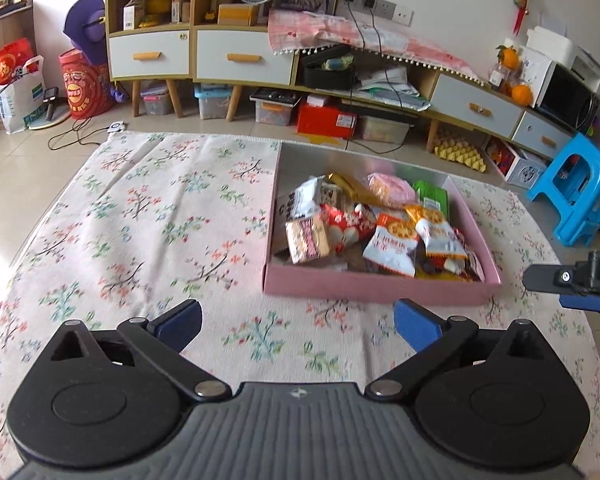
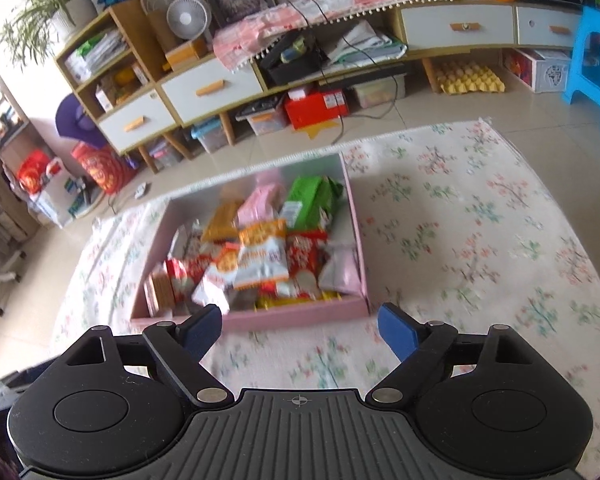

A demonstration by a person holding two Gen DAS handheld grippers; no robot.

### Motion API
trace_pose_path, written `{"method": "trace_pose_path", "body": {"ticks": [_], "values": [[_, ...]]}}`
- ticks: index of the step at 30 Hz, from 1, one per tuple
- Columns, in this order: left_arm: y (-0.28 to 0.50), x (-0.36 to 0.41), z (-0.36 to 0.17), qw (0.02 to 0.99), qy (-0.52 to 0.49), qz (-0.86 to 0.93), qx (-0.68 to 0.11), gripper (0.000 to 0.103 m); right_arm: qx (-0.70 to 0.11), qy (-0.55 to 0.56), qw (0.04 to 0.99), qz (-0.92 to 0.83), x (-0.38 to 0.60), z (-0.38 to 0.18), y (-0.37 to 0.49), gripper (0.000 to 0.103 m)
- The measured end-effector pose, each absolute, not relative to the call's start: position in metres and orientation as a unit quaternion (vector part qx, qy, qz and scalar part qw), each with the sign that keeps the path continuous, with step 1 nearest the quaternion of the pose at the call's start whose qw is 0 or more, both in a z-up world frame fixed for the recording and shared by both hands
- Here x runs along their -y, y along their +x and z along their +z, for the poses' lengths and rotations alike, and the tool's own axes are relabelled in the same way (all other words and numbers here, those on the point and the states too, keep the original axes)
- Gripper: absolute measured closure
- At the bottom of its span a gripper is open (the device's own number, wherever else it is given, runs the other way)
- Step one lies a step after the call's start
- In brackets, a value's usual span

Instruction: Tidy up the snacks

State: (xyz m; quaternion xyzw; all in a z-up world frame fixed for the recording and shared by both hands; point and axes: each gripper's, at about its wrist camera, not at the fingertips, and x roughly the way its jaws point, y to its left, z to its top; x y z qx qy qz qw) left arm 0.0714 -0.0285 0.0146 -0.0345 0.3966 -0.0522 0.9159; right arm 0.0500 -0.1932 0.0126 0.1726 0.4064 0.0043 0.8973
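Observation:
A pink box sits on the floral cloth and holds a pile of snack packets, among them a white and orange cracker packet, a green packet and a pink packet. My left gripper is open and empty, just in front of the box's near wall. My right gripper is open and empty, in front of the same box; the cracker packet and green packet lie in it. The right gripper also shows at the right edge of the left wrist view.
The floral cloth covers the surface around the box. Behind it stand low cabinets with drawers, storage bins and a red box on the tiled floor. A blue plastic stool stands at the right.

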Motion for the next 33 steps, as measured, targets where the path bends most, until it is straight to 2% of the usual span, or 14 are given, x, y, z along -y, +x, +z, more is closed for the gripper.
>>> {"method": "trace_pose_path", "body": {"ticks": [10, 14, 33], "values": [[0.034, 0.028, 0.011, 0.907, -0.022, -0.037, -0.42, 0.0, -0.436, 0.143, 0.888, 0.017, 0.176, 0.013, 0.004, 0.013], [0.024, 0.03, 0.012, 0.904, -0.02, -0.03, -0.427, 0.0, -0.434, 0.141, 0.89, 0.009, 0.17, 0.013, -0.008, 0.008], [0.015, 0.032, 0.011, 0.9, -0.012, -0.013, -0.436, 0.0, -0.45, 0.099, 0.887, 0.0, 0.149, 0.004, -0.006, 0.008]]}}
